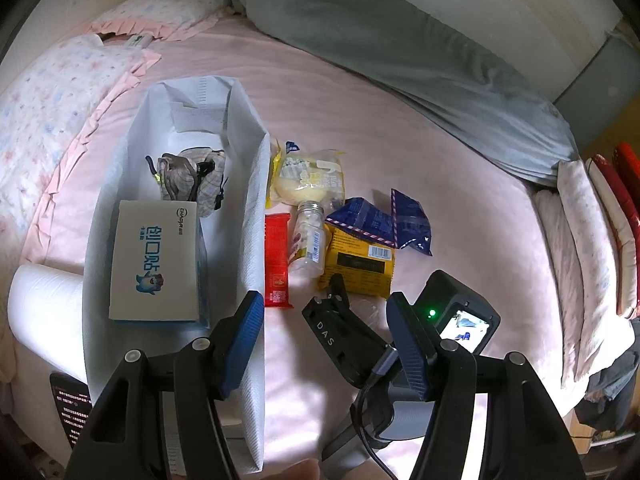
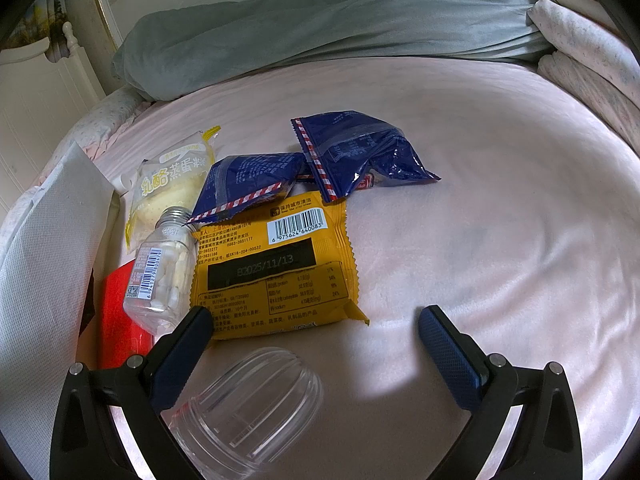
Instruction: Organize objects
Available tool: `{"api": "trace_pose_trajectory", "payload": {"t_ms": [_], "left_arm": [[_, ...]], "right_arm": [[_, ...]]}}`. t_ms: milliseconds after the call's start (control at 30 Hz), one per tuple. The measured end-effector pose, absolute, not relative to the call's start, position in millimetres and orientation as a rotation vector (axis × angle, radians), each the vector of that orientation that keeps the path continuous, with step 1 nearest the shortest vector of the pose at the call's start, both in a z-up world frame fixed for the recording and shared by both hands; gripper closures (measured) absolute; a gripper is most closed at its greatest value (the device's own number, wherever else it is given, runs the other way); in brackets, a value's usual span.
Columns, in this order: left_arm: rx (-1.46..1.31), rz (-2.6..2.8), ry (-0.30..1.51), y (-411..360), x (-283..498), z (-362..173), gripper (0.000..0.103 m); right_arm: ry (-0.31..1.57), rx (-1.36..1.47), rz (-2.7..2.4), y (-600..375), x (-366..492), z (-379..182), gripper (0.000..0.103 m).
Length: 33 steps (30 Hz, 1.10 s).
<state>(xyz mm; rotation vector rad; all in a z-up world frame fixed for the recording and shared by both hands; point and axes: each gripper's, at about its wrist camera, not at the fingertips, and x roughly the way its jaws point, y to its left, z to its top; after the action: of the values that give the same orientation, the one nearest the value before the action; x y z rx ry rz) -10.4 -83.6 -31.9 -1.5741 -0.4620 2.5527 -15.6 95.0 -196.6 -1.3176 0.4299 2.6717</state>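
Over the white bin [image 1: 256, 208] my left gripper [image 1: 324, 344] hangs wide open, empty; plaster box [image 1: 156, 264] already inside. Right gripper [image 2: 316, 356], also open and empty, faces yellow packet [image 2: 276, 268], pill bottle [image 2: 160, 276], clear jar [image 2: 252, 404] still loose on the bed.

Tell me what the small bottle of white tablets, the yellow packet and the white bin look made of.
Small bottle: clear glossy plastic, likely; tablets show through.
Yellow packet: printed plastic film, semi-matte, with crimped edges.
White bin: apparently soft non-woven fabric, matte, with a dotted weave texture.
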Motion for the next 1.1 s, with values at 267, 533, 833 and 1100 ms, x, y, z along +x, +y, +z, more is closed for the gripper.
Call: {"api": "trace_pose_trajectory", "payload": {"t_ms": [267, 533, 833, 1100], "left_arm": [[-1.578, 2.552, -0.451, -82.4, -10.4, -32.8, 0.041], [-1.585, 2.552, -0.448, -83.1, -10.6, -33.6, 0.041], [-1.588, 2.554, -0.441, -82.1, -10.5, -34.6, 0.041], [-1.595, 2.560, -0.437, -82.9, -10.0, -34.2, 0.041]], "right_arm": [[0.430, -1.317, 2.671, 95.2, -15.6, -197.0, 0.000], [0.430, -1.316, 2.671, 95.4, -15.8, -197.9, 0.000], [0.430, -1.316, 2.671, 95.8, -15.6, -198.7, 0.000], [0.430, -1.316, 2.670, 95.8, -16.5, -198.2, 0.000]]}}
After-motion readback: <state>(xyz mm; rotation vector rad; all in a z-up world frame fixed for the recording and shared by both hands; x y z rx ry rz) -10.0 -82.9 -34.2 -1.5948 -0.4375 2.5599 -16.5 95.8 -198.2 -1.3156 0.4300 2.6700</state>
